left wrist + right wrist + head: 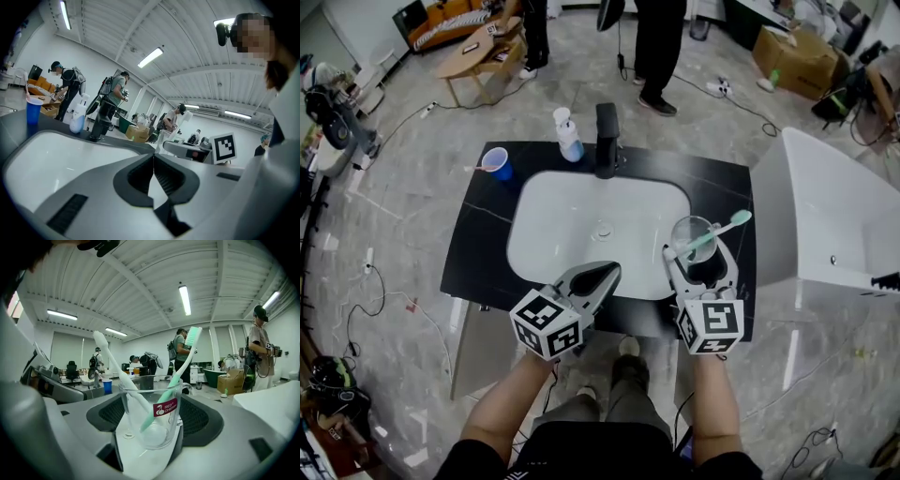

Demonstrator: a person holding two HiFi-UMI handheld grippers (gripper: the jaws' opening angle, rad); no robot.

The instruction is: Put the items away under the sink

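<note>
Right gripper view shows a clear glass (151,420) with a red label, holding a mint toothbrush (182,373) and a white toothbrush (114,365). It is clamped in the right tool (701,262) at the sink's (553,225) front right rim. The left tool (153,161) has its jaws together on nothing.

Black worktop (483,244) carries a white basin (572,234). Behind the basin stand a black tap (606,141), a white bottle (569,138) just left of it, and a blue cup (496,164) farther left. Right tongs (698,255) grip a clear glass (694,234) holding a mint toothbrush (719,230). Left tongs (602,275), jaws together, sit at the basin's front rim.
</note>
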